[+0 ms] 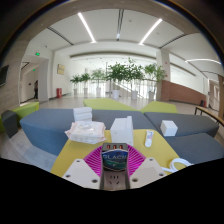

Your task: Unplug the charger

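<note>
A small dark charger (112, 157) with a blue-green label stands between my fingers, just above a white power strip (112, 180) whose socket holes show under it. My gripper (112, 160) is shut on the charger, with the magenta pads (94, 158) pressing on both of its sides. The charger's bottom edge meets the strip, and its prongs are hidden. The strip lies on a yellow table (70, 152).
Beyond the fingers the table holds a plastic-wrapped packet (85, 132), a white box (122, 128), a small white bottle (149, 138) and a white round object (180, 163). Another white box (169, 127) sits on grey sofas (40, 128). Potted plants (120, 75) stand far back.
</note>
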Motion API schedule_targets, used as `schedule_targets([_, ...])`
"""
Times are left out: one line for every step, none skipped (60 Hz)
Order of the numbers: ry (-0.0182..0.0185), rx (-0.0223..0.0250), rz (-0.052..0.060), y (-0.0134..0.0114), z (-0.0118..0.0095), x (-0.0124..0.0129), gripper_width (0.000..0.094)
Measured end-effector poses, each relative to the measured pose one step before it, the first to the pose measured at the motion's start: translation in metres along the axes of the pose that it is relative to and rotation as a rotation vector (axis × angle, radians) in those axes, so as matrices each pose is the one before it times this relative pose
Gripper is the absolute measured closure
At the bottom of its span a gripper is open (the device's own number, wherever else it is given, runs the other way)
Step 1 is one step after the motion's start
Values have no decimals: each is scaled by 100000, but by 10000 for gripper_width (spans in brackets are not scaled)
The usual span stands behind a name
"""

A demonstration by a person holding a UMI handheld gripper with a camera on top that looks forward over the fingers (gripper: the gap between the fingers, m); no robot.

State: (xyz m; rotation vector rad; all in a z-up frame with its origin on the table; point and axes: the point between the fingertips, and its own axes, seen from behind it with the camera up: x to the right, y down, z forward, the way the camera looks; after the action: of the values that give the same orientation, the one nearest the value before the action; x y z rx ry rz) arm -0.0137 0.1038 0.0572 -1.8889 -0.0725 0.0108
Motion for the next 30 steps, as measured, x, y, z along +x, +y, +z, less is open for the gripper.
schedule_targets([376, 263, -322, -110, 302, 69, 681])
schedule_targets([266, 390, -195, 152, 77, -189, 704])
schedule_targets([170, 67, -205, 9, -39, -52, 710])
schedule_targets([80, -244, 192, 11, 30, -19, 726])
schedule_targets([5, -286, 415, -20, 42, -28, 737])
schedule_targets([-65, -513, 908, 1, 23, -17, 741])
schedule_targets([-121, -605, 906, -6, 18, -20, 747])
schedule_targets([-337, -619, 587, -14, 22, -36, 760])
schedule_targets([-376, -770, 383, -34, 7, -18, 769])
schedule_targets([-435, -566, -1, -102, -45, -34, 772])
schedule_targets([-379, -295, -183, -199, -102, 116, 773])
schedule_targets([-428, -241, -20, -273, 81, -28, 774])
schedule_targets([-425, 28, 121, -332, -166, 1, 774])
schedule_targets([-389, 233, 142, -449, -276, 12, 773])
schedule_targets([-94, 1509, 502, -783, -455, 42, 774])
schedule_targets([657, 3520, 752, -1375, -756, 285, 774])
schedule_targets([1253, 3677, 319, -1618, -610, 408, 775])
schedule_targets([1306, 3451, -379, -1668, -622, 463, 775])
schedule_targets([936, 3353, -598, -1743, -595, 397, 774])
schedule_targets([732, 3143, -342, -1708, -567, 339, 775])
schedule_targets([533, 2305, 33, -1508, 38, 171, 773])
schedule_targets([624, 2035, 118, -1416, -405, 597, 774])
schedule_targets([493, 1727, 477, -1196, -353, 405, 773])
schedule_targets([308, 1467, 751, -1106, -381, 160, 773])
schedule_targets([64, 782, 838, -886, -286, 317, 772])
schedule_targets([-94, 557, 971, -733, -318, 268, 772])
schedule_targets([14, 425, 1025, -562, -285, 328, 773])
schedule_targets([217, 382, 859, -296, -12, 573, 773])
schedule_targets([465, 213, 564, -292, -228, 455, 773])
schedule_targets([637, -7, 97, -113, -252, 538, 771])
